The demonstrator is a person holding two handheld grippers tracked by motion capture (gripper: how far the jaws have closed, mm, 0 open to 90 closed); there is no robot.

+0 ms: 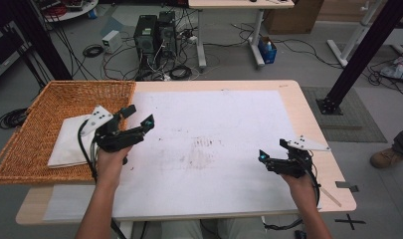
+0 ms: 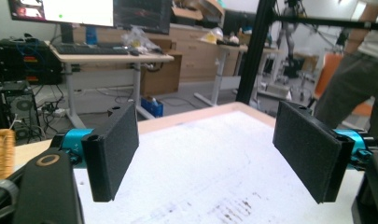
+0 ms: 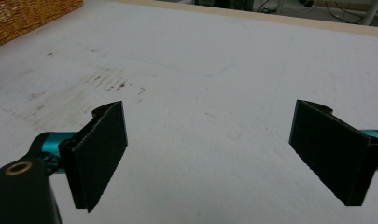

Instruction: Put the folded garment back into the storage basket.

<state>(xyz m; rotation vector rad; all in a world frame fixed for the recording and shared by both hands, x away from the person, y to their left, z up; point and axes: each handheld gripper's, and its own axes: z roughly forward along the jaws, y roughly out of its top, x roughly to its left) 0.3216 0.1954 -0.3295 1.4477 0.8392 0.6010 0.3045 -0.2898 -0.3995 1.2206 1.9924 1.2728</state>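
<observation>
My left gripper (image 1: 139,115) hovers over the left part of the white sheet (image 1: 209,149), beside the wicker basket (image 1: 45,107). Its jaws stand wide apart with nothing between them, as the left gripper view shows (image 2: 214,154). A folded white cloth (image 1: 69,142) lies inside the basket, just left of that hand. My right gripper (image 1: 272,150) is low over the sheet's right side, near the table's right edge. In the right gripper view its jaws (image 3: 214,158) are also spread wide and empty above bare white sheet.
The sheet has dark smudges (image 1: 201,149) around its middle. A corner of the basket (image 3: 32,14) shows at the upper left of the right gripper view. Beyond the table are computer towers (image 1: 156,35), cables, desks and a black frame post (image 1: 363,55). A person (image 2: 354,79) stands at the far right.
</observation>
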